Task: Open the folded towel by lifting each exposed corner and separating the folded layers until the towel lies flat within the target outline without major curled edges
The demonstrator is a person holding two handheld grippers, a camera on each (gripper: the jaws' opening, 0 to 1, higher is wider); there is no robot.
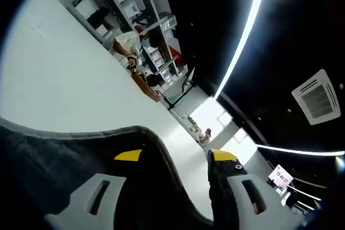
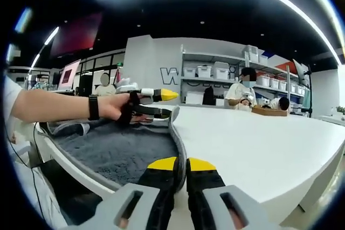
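Right gripper view: the right gripper (image 2: 181, 164) pinches the grey towel's (image 2: 121, 152) edge on the white table (image 2: 259, 144). Across it, a hand (image 2: 116, 107) holds the left gripper (image 2: 161, 103) level, also clamping towel.

The white bench (image 2: 259, 144) is lying bare to the right of the dark grey towel (image 2: 118, 152), giving wide passing room there. The towel is covering the bench's near left part, its pale edge standing raised. The left gripper (image 2: 161, 103) and the hand (image 2: 116, 106) holding it are sitting over the towel's far corner (blocking that side). People are sitting far across the bench.
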